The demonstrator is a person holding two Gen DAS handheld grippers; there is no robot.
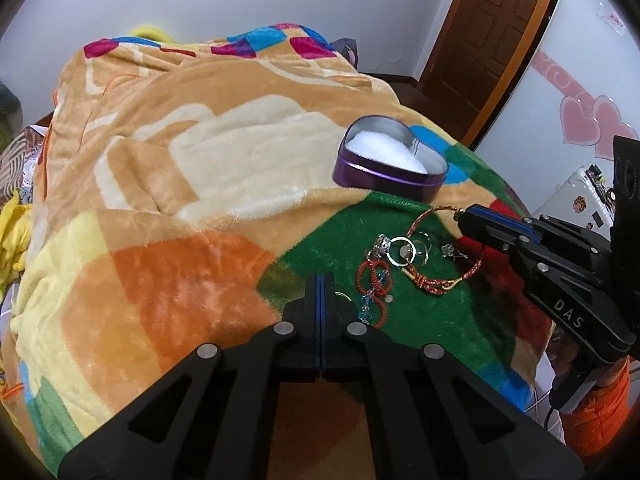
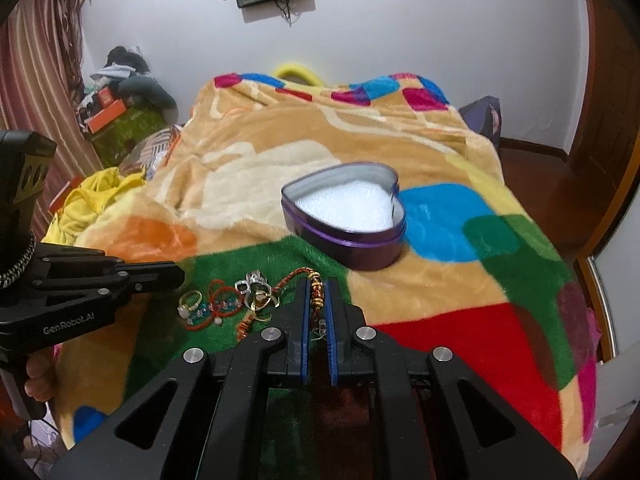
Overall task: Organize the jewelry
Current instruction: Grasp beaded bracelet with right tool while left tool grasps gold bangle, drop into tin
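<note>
— Right gripper (image 2: 319, 304)?
— Jaws narrow, pinched on the red-and-gold cord bracelet (image 2: 316, 290) above the green patch of blanket (image 2: 436, 280).
— Left gripper (image 1: 320, 280)?
— Jaws pressed together, nothing between, just beside the ring pile (image 1: 394, 250).
— Heart-shaped tin (image 2: 352, 252)?
— Lidless, white padding inside, beyond the jewelry.

Bed under patchwork fleece blanket (image 2: 400, 152). Purple heart-shaped tin (image 2: 344, 220), open, white foam inside, sits mid-blanket on tan patch. Jewelry heap on green patch near front edge: red-gold cord bracelet (image 1: 436, 280), red bead bracelet (image 1: 370, 280), rings (image 1: 400, 252).
</note>
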